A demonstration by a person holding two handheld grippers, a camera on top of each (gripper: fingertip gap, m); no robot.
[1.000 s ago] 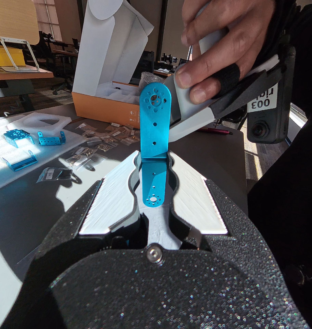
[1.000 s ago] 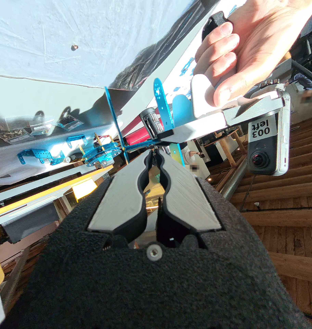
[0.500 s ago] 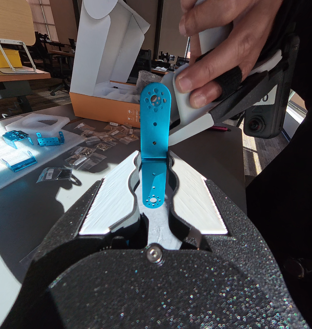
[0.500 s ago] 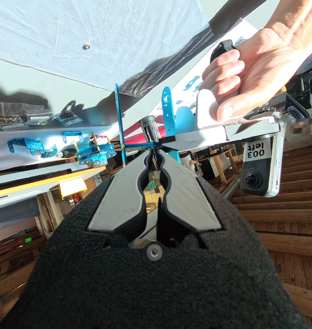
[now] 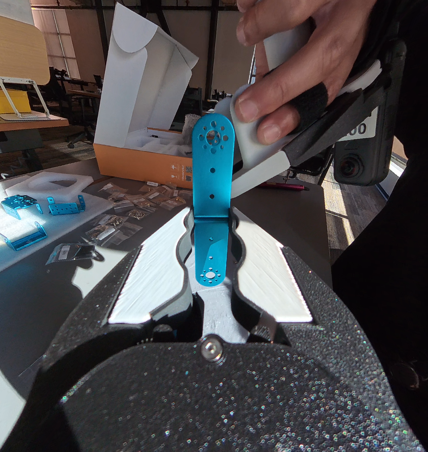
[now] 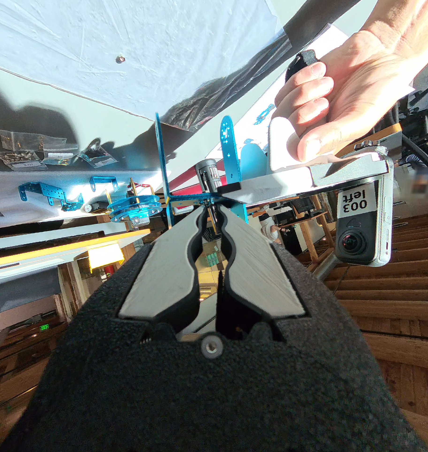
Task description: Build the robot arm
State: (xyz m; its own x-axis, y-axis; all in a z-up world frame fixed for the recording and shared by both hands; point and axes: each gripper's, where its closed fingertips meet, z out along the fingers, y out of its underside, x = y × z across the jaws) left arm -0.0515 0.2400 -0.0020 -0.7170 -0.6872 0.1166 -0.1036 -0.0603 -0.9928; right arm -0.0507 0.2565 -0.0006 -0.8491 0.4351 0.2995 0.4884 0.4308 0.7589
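Note:
My left gripper (image 5: 211,213) is shut on a blue metal bracket (image 5: 212,171) with holes. One arm stands up past the fingertips and the other lies back between the fingers. My right gripper (image 6: 211,211), held by a hand, comes in from the upper right. Its white finger (image 5: 259,172) reaches behind the upright arm. In the right wrist view its tips meet the flat middle of the bracket (image 6: 191,197), nearly closed on a thin brass-coloured piece (image 6: 213,221). The left gripper (image 6: 230,192) clamps the bracket from the right.
An open orange-and-white box (image 5: 139,161) stands at the back of the dark table (image 5: 281,220). Small bags of screws (image 5: 144,198) and loose blue brackets (image 5: 64,208) on white foam lie to the left. A red pen-like tool (image 5: 281,186) lies behind. A blue round assembly (image 6: 134,208) is farther off.
Little differs. The left gripper keeps its hold on the bracket. The right gripper has tilted slightly and its hand has shifted up, with the tips staying at the bracket's middle.

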